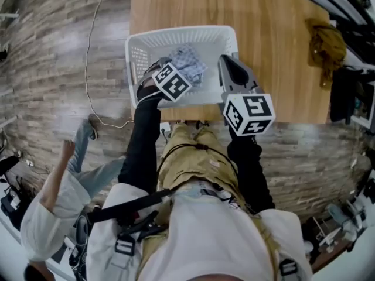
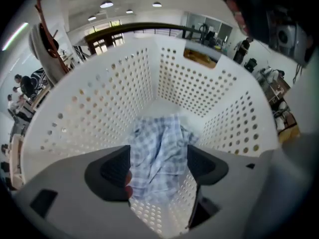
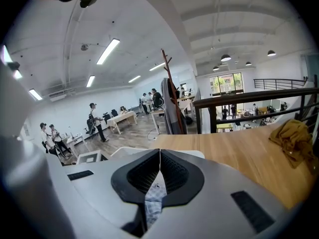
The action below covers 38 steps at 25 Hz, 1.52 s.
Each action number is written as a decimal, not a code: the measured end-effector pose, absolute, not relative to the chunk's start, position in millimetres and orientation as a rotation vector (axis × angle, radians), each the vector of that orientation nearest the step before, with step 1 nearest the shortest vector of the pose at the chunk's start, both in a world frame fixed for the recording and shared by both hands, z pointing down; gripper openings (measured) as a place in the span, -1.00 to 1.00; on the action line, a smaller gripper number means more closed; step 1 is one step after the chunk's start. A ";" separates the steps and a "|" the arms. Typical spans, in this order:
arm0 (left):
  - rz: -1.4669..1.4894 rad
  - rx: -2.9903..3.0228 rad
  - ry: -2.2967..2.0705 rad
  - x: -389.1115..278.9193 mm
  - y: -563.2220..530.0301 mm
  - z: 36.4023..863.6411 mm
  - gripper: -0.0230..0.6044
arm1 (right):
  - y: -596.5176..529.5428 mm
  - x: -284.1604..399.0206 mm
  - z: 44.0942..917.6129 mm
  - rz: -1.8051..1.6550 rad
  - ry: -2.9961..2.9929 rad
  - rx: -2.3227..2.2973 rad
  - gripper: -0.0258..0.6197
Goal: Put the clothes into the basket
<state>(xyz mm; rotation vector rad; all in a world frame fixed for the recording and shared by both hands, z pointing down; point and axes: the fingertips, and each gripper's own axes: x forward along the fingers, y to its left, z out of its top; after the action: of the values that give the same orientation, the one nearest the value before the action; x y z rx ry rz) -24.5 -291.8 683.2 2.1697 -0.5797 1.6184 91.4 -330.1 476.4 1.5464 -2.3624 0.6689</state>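
A white perforated basket point(image 1: 181, 33) stands at the near edge of a wooden table point(image 1: 275, 34). A blue checked cloth point(image 1: 188, 63) lies crumpled inside it. My left gripper point(image 1: 167, 75) reaches down into the basket. In the left gripper view its jaws point(image 2: 158, 156) stand wide open, with the checked cloth point(image 2: 162, 148) lying loose between them on the basket floor point(image 2: 99, 98). My right gripper point(image 1: 225, 60) hovers over the basket's right rim. It is shut point(image 3: 159, 152), tips meeting, with nothing gripped. A mustard-brown garment point(image 1: 327, 43) lies far right on the table point(image 3: 294, 138).
A person in white point(image 1: 53, 204) crouches on the floor at lower left. A thin cable point(image 1: 94, 51) runs over the stone-pattern floor left of the table. Dark clothing point(image 1: 343, 92) hangs past the table's right end. A coat rack point(image 3: 172, 98) stands beyond the table.
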 end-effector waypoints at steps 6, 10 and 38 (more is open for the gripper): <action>1.153 2.333 -0.794 -3.9 -295.2 573.2 0.03 | -314.5 92.2 440.2 0.607 -2.411 1.592 -0.85; 0.867 2.408 -0.913 3.7 -290.9 509.9 -0.13 | -306.9 89.5 412.1 0.544 -2.465 1.599 -0.85; 0.086 2.547 -1.528 5.0 -308.3 295.3 -0.92 | -312.2 104.1 284.7 0.141 -2.715 1.665 -0.85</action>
<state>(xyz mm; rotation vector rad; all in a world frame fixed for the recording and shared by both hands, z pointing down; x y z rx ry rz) 5.0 -308.3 295.3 2.5471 -1.5280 0.0856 104.1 -312.2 284.7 1.6647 -2.7153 0.1412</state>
